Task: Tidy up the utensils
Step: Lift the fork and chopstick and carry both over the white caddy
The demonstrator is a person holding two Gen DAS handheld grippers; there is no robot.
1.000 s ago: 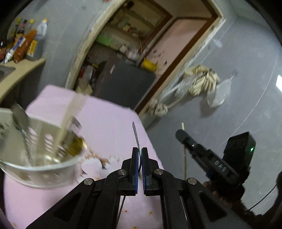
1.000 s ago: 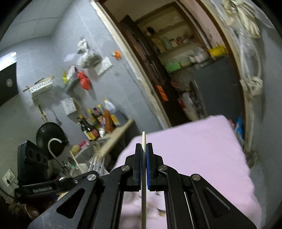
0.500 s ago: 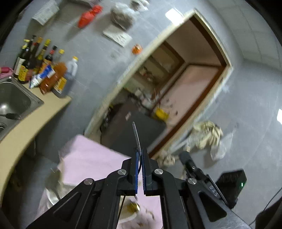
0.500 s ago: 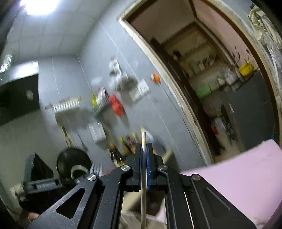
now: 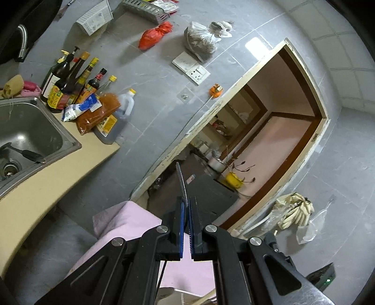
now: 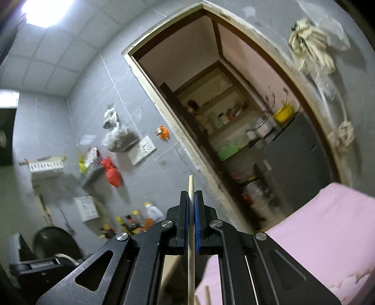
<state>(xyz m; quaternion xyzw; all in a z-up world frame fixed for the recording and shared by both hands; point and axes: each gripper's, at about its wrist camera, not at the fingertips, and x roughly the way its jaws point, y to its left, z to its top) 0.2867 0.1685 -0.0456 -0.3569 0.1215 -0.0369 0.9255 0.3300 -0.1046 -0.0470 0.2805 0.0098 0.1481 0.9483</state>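
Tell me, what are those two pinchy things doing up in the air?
A person is tidying utensils. The left hand-held gripper is shut on a thin metal utensil, seen edge-on. The right hand-held gripper is shut on a wooden chopstick. Both point toward the doorway wall, above the pink cloth.

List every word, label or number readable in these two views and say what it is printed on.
No text can be read with confidence.
Sauce bottles by the sink: labels too small to read.
Blue-and-white packet: print illegible.
White box on the wall: lettering too small.
Left hand-held gripper body, seen from the right wrist: marking blurred.
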